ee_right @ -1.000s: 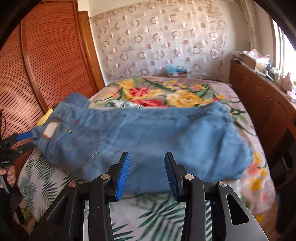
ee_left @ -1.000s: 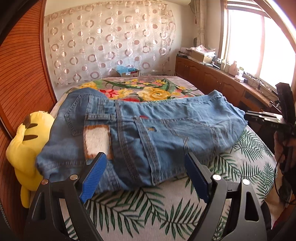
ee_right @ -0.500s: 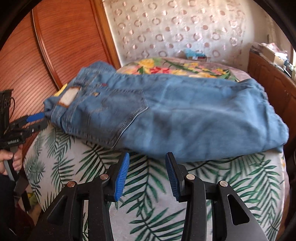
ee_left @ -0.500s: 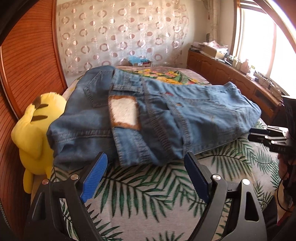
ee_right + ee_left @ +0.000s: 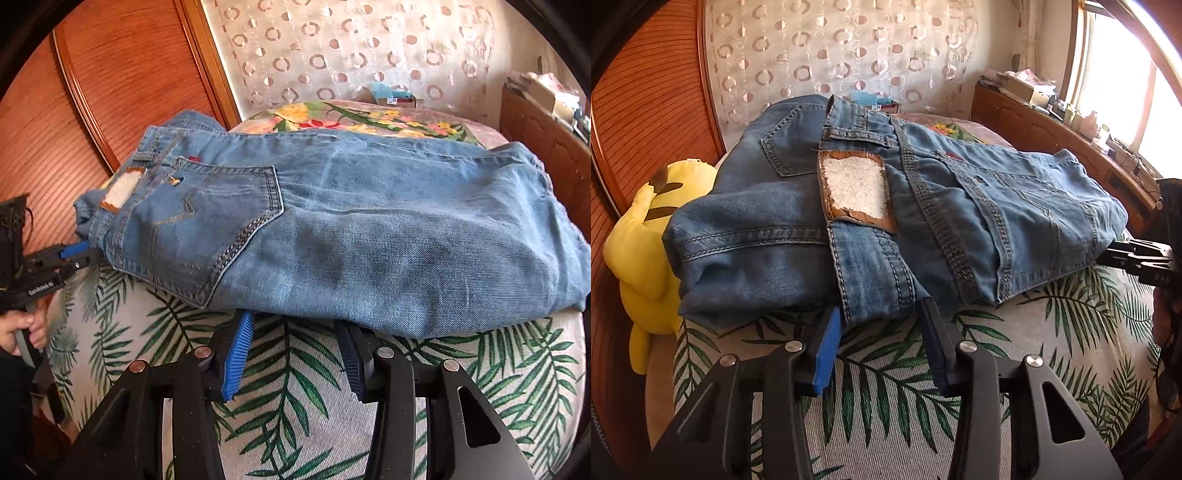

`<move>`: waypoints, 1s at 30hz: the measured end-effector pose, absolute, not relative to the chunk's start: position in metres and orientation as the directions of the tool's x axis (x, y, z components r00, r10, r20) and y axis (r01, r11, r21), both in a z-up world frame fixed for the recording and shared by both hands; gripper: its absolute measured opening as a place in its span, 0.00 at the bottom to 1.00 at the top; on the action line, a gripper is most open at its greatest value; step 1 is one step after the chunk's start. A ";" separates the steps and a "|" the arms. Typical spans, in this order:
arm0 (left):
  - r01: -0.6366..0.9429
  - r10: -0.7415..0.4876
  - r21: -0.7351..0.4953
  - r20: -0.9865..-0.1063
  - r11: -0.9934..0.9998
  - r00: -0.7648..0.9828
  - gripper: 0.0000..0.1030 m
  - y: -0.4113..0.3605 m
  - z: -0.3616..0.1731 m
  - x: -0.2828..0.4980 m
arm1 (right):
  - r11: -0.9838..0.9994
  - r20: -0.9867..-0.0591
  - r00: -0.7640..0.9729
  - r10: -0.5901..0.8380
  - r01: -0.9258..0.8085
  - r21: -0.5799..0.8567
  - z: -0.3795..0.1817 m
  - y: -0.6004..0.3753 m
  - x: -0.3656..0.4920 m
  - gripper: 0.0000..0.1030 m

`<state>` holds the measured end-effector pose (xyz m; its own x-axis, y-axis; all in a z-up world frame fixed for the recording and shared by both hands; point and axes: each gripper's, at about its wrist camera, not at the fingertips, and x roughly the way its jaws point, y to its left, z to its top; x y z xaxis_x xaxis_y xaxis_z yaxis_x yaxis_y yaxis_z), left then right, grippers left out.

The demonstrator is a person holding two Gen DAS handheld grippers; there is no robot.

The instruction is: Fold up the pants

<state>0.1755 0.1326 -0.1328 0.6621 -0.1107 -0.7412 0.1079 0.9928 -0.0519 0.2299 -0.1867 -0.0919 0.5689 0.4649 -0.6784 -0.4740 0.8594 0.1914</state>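
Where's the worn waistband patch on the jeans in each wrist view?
Left wrist: waistband patch, centre of frame, above the left gripper.
Right wrist: same patch at far left, small, on the waist end of the jeans.
Shared landmark: blue box by the circle-print curtain.

I can't see my left tool's [image 5: 879, 317] fingertips; they vanish under the jeans' [image 5: 871, 229] waistband. Beside the jeans, the yellow plush toy [image 5: 646, 243] is half covered.
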 end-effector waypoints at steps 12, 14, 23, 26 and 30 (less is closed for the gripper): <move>0.113 -0.107 -0.036 -0.687 0.993 0.719 0.12 0.125 -0.099 0.166 | 0.829 -0.569 0.624 0.536 -0.518 0.213 -0.048 -0.198 0.219 0.00; 0.114 -0.109 -0.035 -0.668 0.993 0.736 0.02 0.123 -0.087 0.161 | 0.829 -0.542 0.647 0.536 -0.526 0.193 -0.032 -0.201 0.211 0.00; 0.147 -0.120 -0.017 -0.668 0.989 0.735 0.02 0.120 -0.070 0.159 | 0.827 -0.573 0.625 0.531 -0.530 0.189 -0.054 -0.195 0.190 0.00; 0.139 -0.118 -0.024 -0.681 0.990 0.722 0.02 0.125 -0.080 0.163 | 0.835 -0.594 0.624 0.509 -0.526 0.163 -0.064 -0.188 0.191 0.00; 0.128 -0.118 -0.039 -0.702 0.991 0.702 0.02 0.126 -0.091 0.167 | 0.848 -0.632 0.624 0.460 -0.519 0.106 -0.077 -0.174 0.200 0.04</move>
<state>0.1672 0.1263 -0.0909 0.7020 -0.1177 -0.7024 0.1275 0.9911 -0.0386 0.2004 -0.1744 -0.0769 0.6239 0.4603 -0.6315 -0.5186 0.8484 0.1060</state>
